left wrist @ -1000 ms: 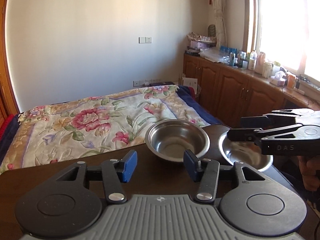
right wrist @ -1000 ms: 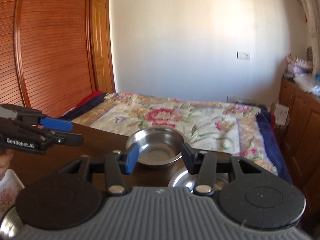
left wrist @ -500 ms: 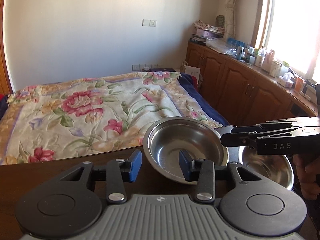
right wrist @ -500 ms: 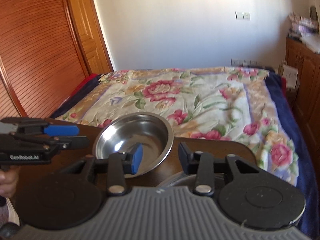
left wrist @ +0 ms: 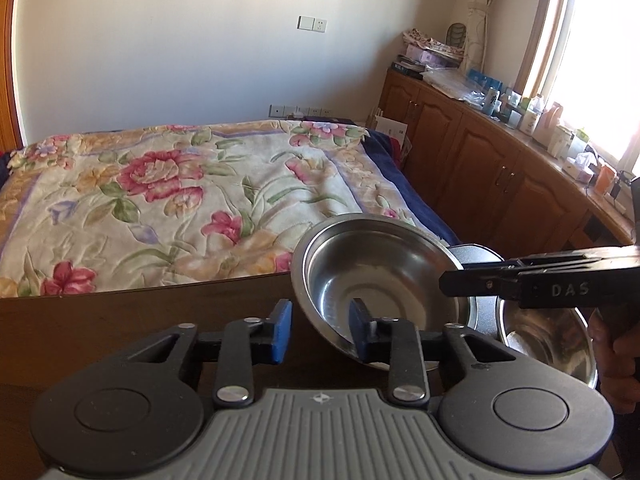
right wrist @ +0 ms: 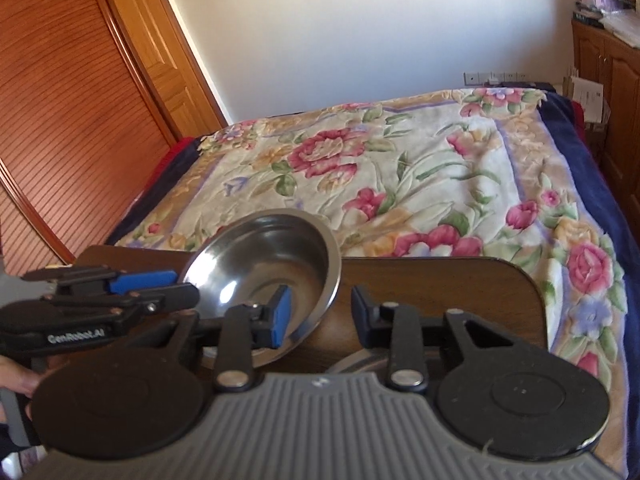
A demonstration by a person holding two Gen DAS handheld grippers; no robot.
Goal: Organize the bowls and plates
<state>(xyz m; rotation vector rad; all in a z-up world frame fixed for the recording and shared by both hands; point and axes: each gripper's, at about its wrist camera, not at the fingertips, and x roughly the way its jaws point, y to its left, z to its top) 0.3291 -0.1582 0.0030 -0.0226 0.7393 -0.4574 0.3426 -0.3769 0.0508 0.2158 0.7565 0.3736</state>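
- Steel bowl (left wrist: 380, 276): sits tilted at the far edge of the dark wooden table (left wrist: 120, 320), rim raised toward 1 o'clock in the left wrist view; floral bedspread (left wrist: 180, 200) lies beyond it.
- Left gripper (left wrist: 320, 332): fingers spread wide. The right blue pad (left wrist: 358, 330) is inside the bowl against the near wall; the left pad (left wrist: 280, 332) is outside, apart from the rim. Nothing clamped.
- Right gripper (right wrist: 320, 316): fingers also apart. In its own view the left blue pad (right wrist: 282, 314) is inside the same bowl (right wrist: 272, 268), the right finger outside at 3 o'clock of it. Not pinched.
- Seen from the left wrist camera, the right gripper (left wrist: 452, 284) crosses the bowl's rim at 3 o'clock; gap not readable from this side angle.
- Second steel bowl (left wrist: 548, 340): on the table at 4 o'clock of the first, just beside it, partly hidden by the right gripper body.
- Wooden cabinets (left wrist: 500, 184) with bottles line the window side.
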